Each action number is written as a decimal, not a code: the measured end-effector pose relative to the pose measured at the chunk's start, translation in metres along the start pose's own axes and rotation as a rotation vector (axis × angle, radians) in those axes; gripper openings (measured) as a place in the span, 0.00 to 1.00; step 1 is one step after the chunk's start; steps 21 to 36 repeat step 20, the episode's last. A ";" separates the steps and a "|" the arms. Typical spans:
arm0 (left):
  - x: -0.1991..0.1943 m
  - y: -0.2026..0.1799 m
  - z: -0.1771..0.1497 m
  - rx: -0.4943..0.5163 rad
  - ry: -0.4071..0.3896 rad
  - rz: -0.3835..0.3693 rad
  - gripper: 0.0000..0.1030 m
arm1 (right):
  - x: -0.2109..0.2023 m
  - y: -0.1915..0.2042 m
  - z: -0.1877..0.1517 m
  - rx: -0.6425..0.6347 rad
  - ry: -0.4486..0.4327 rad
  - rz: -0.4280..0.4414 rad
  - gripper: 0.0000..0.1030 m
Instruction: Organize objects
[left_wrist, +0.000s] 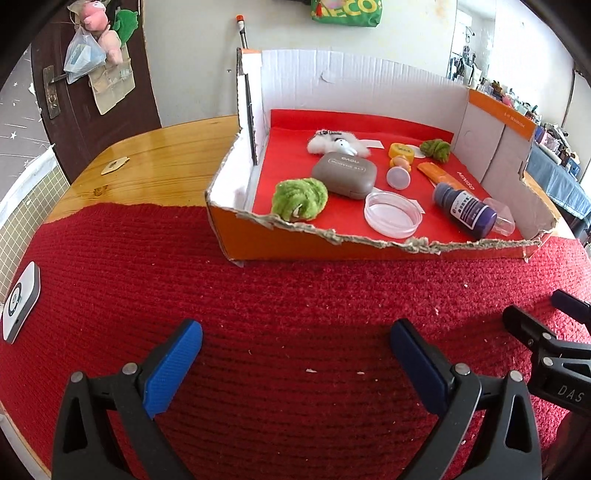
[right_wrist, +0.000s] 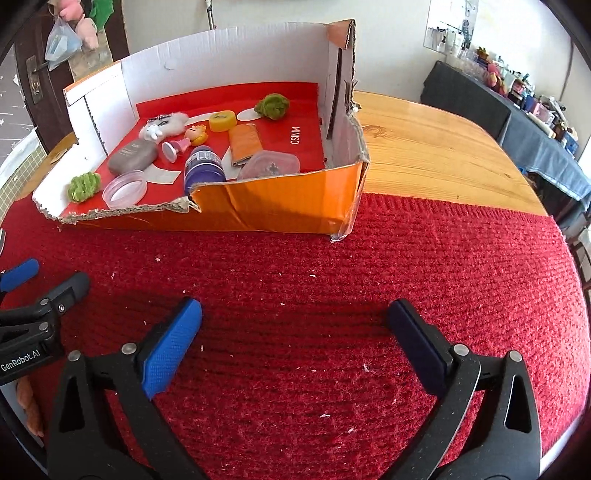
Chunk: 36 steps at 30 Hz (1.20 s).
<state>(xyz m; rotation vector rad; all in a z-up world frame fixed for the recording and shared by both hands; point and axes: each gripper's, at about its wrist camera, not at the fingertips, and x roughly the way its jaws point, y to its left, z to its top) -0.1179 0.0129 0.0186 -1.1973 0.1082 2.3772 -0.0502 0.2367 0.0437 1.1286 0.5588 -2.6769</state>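
A torn orange cardboard box (left_wrist: 369, 251) with a red lining sits on a red knitted mat (left_wrist: 277, 295) spread over the wooden bench (left_wrist: 166, 158); it holds the things to be organized. Inside lie a grey case (left_wrist: 344, 174), a large green fuzzy ball (left_wrist: 300, 199) at the near left corner, a smaller green fuzzy ball (left_wrist: 436, 148) toward the back, a white plush toy (left_wrist: 338, 144), a clear round lid (left_wrist: 393, 214), a purple bottle (left_wrist: 465, 210) on its side, an orange pouch (left_wrist: 434, 175), a yellow cap (left_wrist: 401, 150), and a small pink-based figurine (left_wrist: 399, 173). A clear lidded container (right_wrist: 269, 166) sits near the front wall by the bottle. All items rest loose on the lining, none stacked. The left claw (left_wrist: 295, 365) and the right claw (right_wrist: 293, 339) both hover over the bare mat in front of the box, each spread wide and holding nothing; each appears at the edge of the other's view. A white device (left_wrist: 20, 299) lies on the mat's far left edge. Judged from this layout, no item is in hand, so the task is at or between picks. The next move calls for reaching over the ragged front wall, with the nearest items the likeliest targets: the large green ball on the left, the bottle on the right.
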 end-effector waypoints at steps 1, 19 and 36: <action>0.000 0.000 0.000 0.000 0.000 0.000 1.00 | 0.000 0.000 0.000 0.000 0.000 0.000 1.00; 0.001 -0.002 -0.001 0.004 0.000 0.001 1.00 | 0.000 0.000 0.000 -0.003 0.002 0.000 1.00; 0.001 -0.002 -0.001 0.004 0.000 0.001 1.00 | 0.000 0.000 0.000 -0.003 0.002 0.000 1.00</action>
